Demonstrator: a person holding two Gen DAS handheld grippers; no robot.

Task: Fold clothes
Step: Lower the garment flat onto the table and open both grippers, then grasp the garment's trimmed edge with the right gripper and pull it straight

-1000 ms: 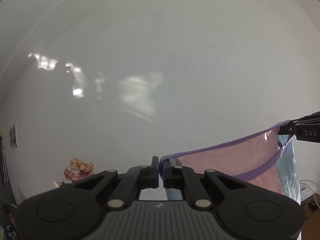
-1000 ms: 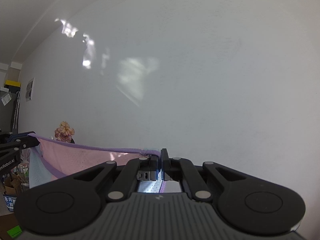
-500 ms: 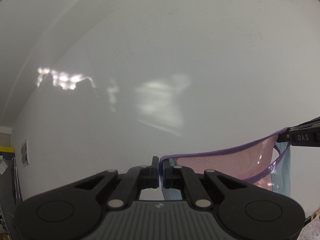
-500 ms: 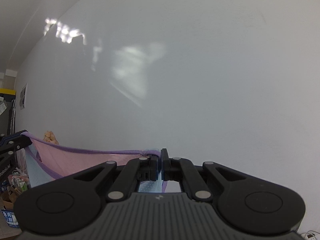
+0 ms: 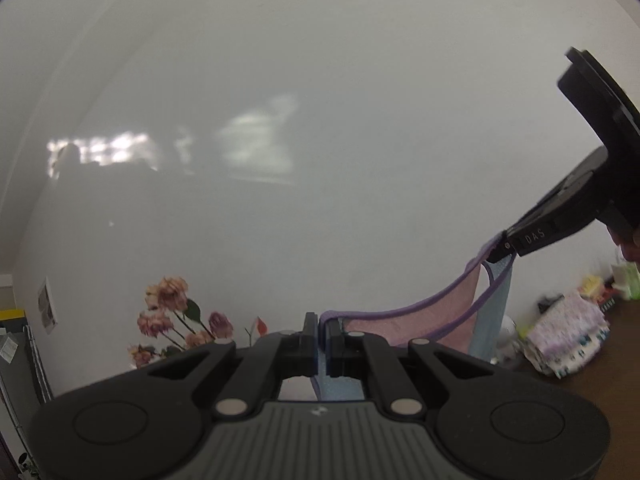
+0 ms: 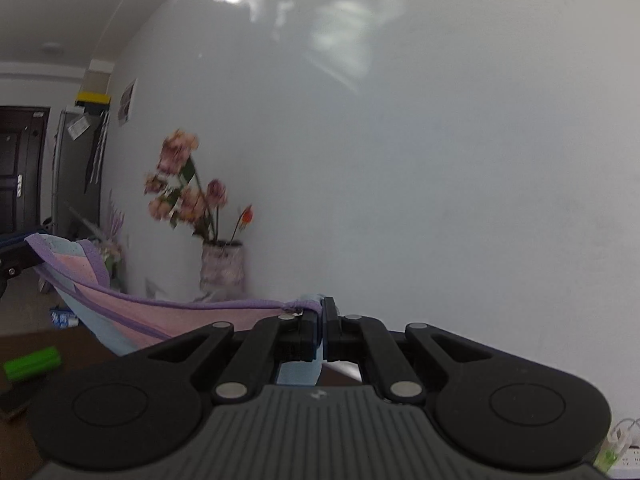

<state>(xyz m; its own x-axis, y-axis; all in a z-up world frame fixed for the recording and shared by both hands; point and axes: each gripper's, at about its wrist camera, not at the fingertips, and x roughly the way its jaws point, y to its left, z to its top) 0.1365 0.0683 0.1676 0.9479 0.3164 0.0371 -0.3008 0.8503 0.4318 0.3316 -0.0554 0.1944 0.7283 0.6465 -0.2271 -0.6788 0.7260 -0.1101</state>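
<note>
In mid-air before the wall, the garment (image 5: 424, 322) now sags between the left gripper (image 5: 321, 320) and right gripper (image 6: 322, 312), each clamped on a hem corner; both have tipped downward, probably toward laying it flat.

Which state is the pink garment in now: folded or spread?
Spread: the pink garment hangs stretched between the left tool and right tool, each shut on its purple edge.
</note>
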